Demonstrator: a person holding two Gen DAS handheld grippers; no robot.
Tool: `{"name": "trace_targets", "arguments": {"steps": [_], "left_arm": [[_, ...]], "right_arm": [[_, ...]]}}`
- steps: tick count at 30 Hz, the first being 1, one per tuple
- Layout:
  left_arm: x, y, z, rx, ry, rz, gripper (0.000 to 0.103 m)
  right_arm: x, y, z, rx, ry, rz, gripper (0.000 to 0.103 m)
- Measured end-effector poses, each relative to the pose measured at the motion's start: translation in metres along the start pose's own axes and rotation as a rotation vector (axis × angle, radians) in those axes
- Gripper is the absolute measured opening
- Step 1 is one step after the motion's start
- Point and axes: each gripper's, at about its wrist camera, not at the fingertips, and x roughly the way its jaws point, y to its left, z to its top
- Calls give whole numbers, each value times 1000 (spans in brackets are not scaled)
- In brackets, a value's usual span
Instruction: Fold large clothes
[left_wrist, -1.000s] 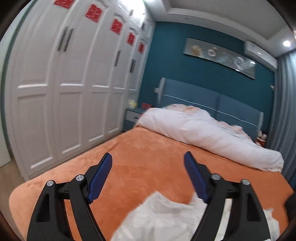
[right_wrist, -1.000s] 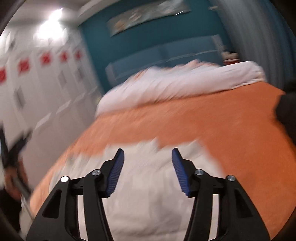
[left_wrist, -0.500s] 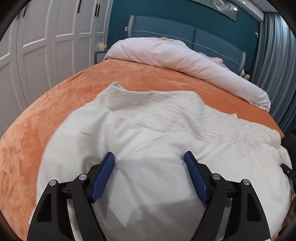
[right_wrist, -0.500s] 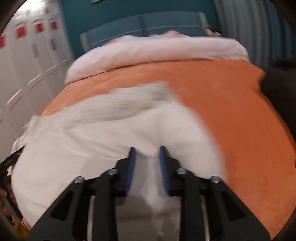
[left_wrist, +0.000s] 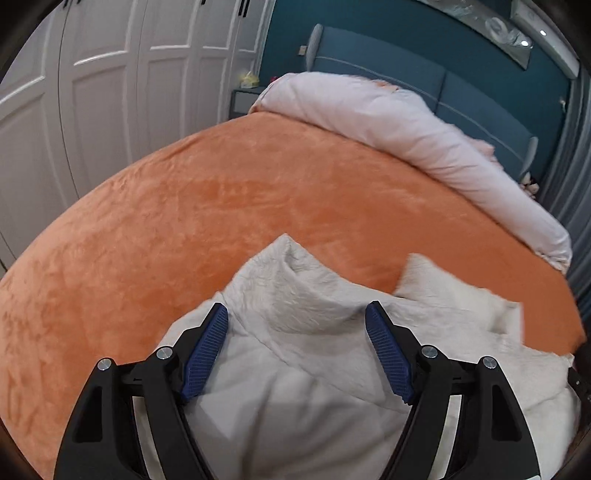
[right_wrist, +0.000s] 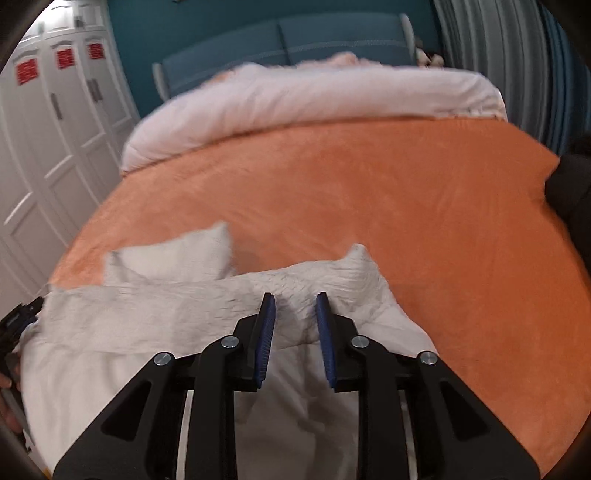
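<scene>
White garment (left_wrist: 295, 362) lies bunched at the lower centre of the frame on the orange bed (left_wrist: 221, 206), left gripper (left_wrist: 295, 347) over it with jaws wide apart, right gripper (right_wrist: 293, 332) jaws narrowed with a fold between them, contact unclear.

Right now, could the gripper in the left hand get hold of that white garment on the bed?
Probably yes. The left gripper is open, with the white garment bunched right between its fingers, and nothing lies in the way. Whether the pads touch the cloth yet is unclear.
</scene>
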Motion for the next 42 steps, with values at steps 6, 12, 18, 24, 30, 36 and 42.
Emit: {"name": "trace_targets", "arguments": {"steps": [6, 12, 18, 24, 30, 36, 42], "left_arm": [[40, 9, -15, -7, 39, 32, 83], [67, 21, -22, -68, 66, 12, 89], [66, 21, -22, -71, 67, 21, 90], [22, 44, -26, -152, -10, -14, 89], [4, 53, -41, -171, -35, -51, 89], [27, 81, -54, -309, 24, -161, 98], [28, 69, -55, -265, 11, -117, 98]], "right_arm": [[32, -38, -18, 104, 30, 11, 15], [56, -45, -23, 129, 69, 0, 6], [44, -31, -14, 96, 45, -57, 8], [-17, 92, 32, -114, -80, 207, 26], [46, 222, 32, -338, 70, 326, 26], [133, 257, 9, -405, 255, 267, 18], [145, 213, 28, -130, 172, 155, 0]]}}
